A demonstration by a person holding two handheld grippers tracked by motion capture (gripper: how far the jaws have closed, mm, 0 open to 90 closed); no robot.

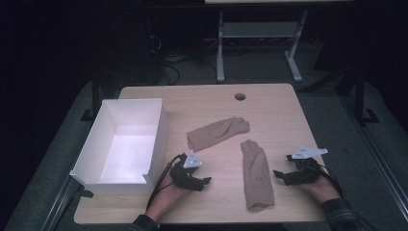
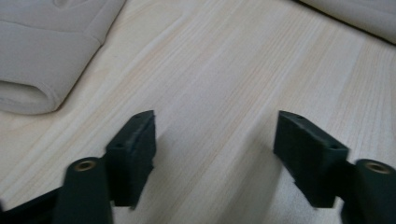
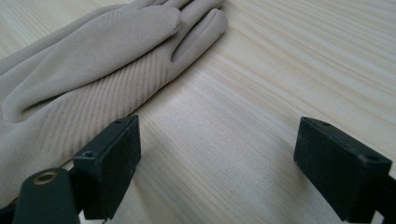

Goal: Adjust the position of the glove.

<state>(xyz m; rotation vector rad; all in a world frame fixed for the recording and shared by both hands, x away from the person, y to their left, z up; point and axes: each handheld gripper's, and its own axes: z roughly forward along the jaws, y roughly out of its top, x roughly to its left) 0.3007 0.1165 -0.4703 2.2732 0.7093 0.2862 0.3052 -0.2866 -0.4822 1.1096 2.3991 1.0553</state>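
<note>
Gloves are what both hands seem set on, two tan ones lying flat on the wooden table (image 1: 284,120). The near glove (image 1: 256,175) is stretching lengthwise just to the inside of the right gripper (image 1: 285,176), its cuff toward the person and its fingers pointing away. In the right gripper view that gripper's jaws are standing wide apart with bare wood between them, and the glove is lying just off one jaw, not between them. The left gripper (image 1: 204,182) is resting on the table too, jaws equally wide and gripping nothing, with the near glove off its tips and the far glove (image 1: 219,131) beyond it, lying crosswise with its fingers pointing away from the box.

Both look like soft, thin, suede-like cloth with fine ribbing along the back. I judge them very light and limp: they are likely to droop and fold when lifted, and a jaw sliding along the table may push the cloth instead of catching it. The cuff's doubled edge is looking like the surest place to pinch.

Farther off past the left gripper, a white box (image 1: 159,130) is sitting open.
</note>
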